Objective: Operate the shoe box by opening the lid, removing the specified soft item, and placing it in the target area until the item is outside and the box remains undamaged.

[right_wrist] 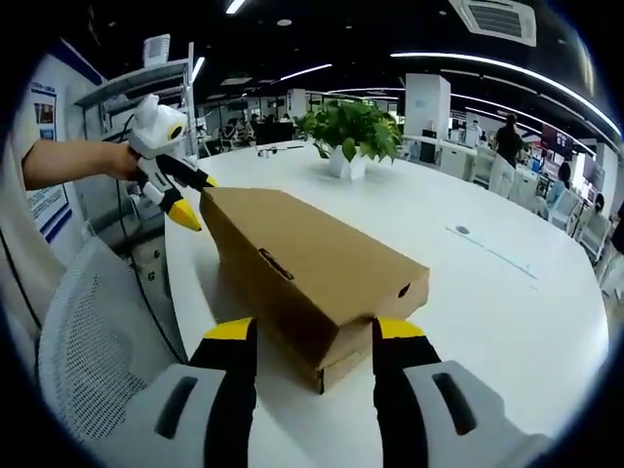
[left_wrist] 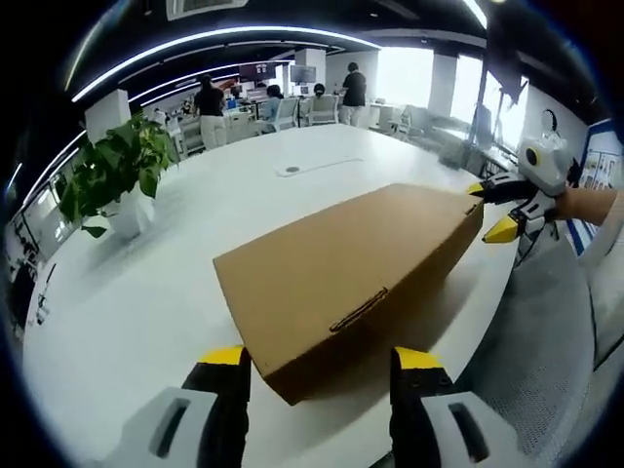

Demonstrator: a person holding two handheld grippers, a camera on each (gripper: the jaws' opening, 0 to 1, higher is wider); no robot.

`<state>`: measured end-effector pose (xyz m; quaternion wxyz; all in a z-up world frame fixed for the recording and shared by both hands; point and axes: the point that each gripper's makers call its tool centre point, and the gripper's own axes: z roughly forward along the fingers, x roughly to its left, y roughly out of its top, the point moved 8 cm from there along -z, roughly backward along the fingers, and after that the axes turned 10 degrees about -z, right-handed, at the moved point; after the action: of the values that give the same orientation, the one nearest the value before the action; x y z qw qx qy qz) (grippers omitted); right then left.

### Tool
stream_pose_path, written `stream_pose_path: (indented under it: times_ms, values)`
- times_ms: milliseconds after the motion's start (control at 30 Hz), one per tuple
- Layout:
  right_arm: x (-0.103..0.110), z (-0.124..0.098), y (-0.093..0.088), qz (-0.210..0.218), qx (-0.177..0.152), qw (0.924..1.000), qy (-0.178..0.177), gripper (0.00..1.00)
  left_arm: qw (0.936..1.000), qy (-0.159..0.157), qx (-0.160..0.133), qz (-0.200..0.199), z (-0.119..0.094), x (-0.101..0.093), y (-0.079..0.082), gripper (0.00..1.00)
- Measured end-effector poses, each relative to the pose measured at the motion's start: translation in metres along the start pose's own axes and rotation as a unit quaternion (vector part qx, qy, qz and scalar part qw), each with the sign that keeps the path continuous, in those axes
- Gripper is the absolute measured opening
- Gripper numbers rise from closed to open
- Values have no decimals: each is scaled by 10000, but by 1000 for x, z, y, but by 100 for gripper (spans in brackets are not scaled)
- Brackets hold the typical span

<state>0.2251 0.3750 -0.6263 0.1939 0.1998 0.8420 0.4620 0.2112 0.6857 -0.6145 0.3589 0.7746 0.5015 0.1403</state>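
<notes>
A closed brown cardboard shoe box (left_wrist: pixel 351 263) lies on the white table (left_wrist: pixel 195 234), lid down. My left gripper (left_wrist: pixel 322 359) is open, and the box's near corner sits between its yellow-tipped jaws. In the right gripper view that gripper (right_wrist: pixel 195 201) straddles the far corner of the box (right_wrist: pixel 312 263), held by a person's hand. My right gripper (right_wrist: pixel 314 331) is open too, its jaws on either side of the box's other end. In the left gripper view it (left_wrist: pixel 490 210) shows at the far end of the box. The soft item is hidden inside.
A potted green plant (left_wrist: pixel 122 171) stands on the table to the side of the box. A grey mesh chair (right_wrist: pixel 97 331) is pushed against the table edge. A small cable port (left_wrist: pixel 291 171) is set in the tabletop. People (left_wrist: pixel 210 107) stand at desks far behind.
</notes>
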Motion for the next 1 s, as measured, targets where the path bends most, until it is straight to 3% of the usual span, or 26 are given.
stream_pose_path:
  times_ms: [267, 500, 1000]
  values:
    - [-7, -5, 14, -68, -136, 9999, -37, 46, 9998, 19, -202, 36, -9, -1, 13, 60]
    - [-17, -7, 31, -106, -345, 9992, -157, 48, 9984, 88, -543, 100, -17, 1, 33, 60]
    - [-42, -1, 57, -282, -530, 9978, -294, 53, 9941, 382, -1007, 159, -16, 18, 68, 49]
